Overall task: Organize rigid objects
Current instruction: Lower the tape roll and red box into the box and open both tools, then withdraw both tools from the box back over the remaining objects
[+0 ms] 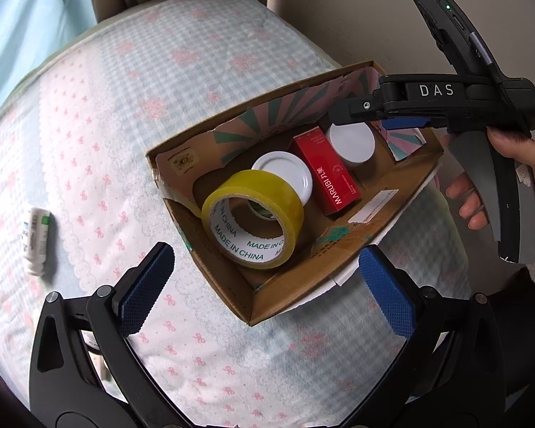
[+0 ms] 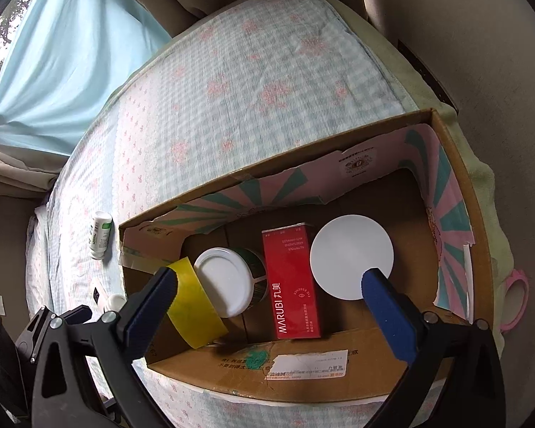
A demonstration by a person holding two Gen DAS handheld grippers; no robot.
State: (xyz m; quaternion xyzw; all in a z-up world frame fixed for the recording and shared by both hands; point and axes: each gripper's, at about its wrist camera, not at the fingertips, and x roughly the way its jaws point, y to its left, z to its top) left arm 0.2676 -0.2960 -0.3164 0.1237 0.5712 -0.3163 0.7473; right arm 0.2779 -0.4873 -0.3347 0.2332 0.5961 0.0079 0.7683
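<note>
A cardboard box [image 1: 285, 296] [image 2: 303, 374] sits on the bed. Inside are a yellow tape roll [image 1: 253, 217] [image 2: 192, 306], a white-lidded green jar [image 1: 285, 174] [image 2: 224, 281], a red MARUBI carton [image 1: 324, 174] [image 2: 292, 281] and a second white-lidded jar [image 1: 351, 141] [image 2: 351, 256]. My left gripper [image 1: 267, 289] is open and empty, hovering over the box's near corner. My right gripper [image 2: 267, 303] is open and empty above the box; it also shows in the left wrist view [image 1: 360, 114]. A small white bottle [image 1: 37, 240] [image 2: 100, 235] lies on the bedsheet left of the box.
The bed has a pink and blue patterned sheet [image 1: 160, 89] [image 2: 249, 71]. A blue curtain [image 2: 53, 53] hangs at the far left. A pink ring-shaped object [image 2: 515, 299] lies right of the box. Small white items [image 2: 114, 301] lie near the box's left side.
</note>
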